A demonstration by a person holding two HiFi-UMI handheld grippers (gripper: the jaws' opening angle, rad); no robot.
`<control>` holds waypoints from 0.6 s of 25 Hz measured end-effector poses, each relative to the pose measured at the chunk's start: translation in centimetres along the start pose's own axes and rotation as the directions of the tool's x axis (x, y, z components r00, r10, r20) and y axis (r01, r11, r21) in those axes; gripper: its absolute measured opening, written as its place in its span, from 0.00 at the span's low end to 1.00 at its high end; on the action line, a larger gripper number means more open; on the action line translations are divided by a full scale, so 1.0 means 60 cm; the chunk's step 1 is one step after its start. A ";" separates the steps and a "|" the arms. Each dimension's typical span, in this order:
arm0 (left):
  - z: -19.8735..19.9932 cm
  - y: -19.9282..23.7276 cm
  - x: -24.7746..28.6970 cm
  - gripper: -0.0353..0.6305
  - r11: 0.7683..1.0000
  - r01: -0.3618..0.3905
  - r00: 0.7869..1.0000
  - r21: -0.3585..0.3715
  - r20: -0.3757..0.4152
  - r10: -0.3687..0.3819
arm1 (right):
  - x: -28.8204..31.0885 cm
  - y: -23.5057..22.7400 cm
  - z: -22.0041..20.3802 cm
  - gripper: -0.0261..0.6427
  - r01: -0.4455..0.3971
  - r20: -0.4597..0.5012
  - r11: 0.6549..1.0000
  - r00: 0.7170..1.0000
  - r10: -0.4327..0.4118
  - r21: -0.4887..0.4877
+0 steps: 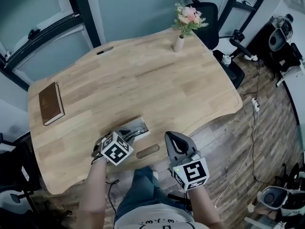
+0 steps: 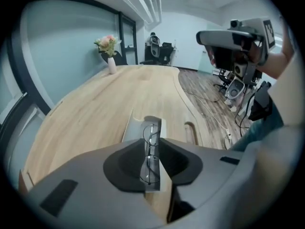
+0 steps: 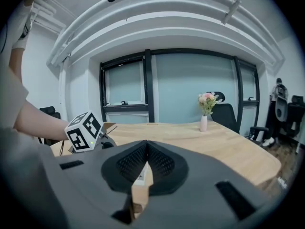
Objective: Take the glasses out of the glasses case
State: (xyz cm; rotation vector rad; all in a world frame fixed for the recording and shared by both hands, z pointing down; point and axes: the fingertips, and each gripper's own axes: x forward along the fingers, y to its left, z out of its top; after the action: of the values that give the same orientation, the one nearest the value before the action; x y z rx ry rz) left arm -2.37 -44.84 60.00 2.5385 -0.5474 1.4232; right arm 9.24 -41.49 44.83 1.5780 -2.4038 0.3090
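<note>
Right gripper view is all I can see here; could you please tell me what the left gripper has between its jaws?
Observer: The left gripper straddles wire-framed glasses that lie in an open glasses case; whether its jaws touch them I cannot tell.
Operator: Thank you. Besides the vase, is anything else on the table?
Observer: Yes, a brown book lies flat near the table's left edge in the head view.
</note>
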 end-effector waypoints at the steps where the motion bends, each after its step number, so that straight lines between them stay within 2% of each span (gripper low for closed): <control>1: -0.004 0.002 0.008 0.20 1.000 0.017 0.999 0.011 -0.029 -0.016 | 0.006 -0.003 -0.002 0.06 0.002 -0.007 1.000 1.000 -0.002 0.002; 6: -0.016 0.004 0.039 0.18 0.994 0.107 0.985 0.036 -0.139 -0.101 | 0.034 -0.023 -0.004 0.06 0.026 -0.021 0.999 0.999 -0.025 0.021; 10: -0.035 0.000 0.060 0.20 0.984 0.165 0.965 0.065 -0.219 -0.147 | 0.047 -0.029 -0.004 0.06 0.042 -0.027 0.999 0.999 -0.041 0.028; 15: -0.037 -0.004 0.066 0.22 0.966 0.257 0.939 0.017 -0.240 -0.246 | 0.051 -0.036 -0.009 0.06 0.065 -0.040 0.997 0.997 -0.064 0.039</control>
State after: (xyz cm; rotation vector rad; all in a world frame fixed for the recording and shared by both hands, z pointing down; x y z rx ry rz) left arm -2.18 -44.80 64.53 2.3240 -0.1430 1.6234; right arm 10.14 -44.81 46.40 1.6477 -2.3263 0.3737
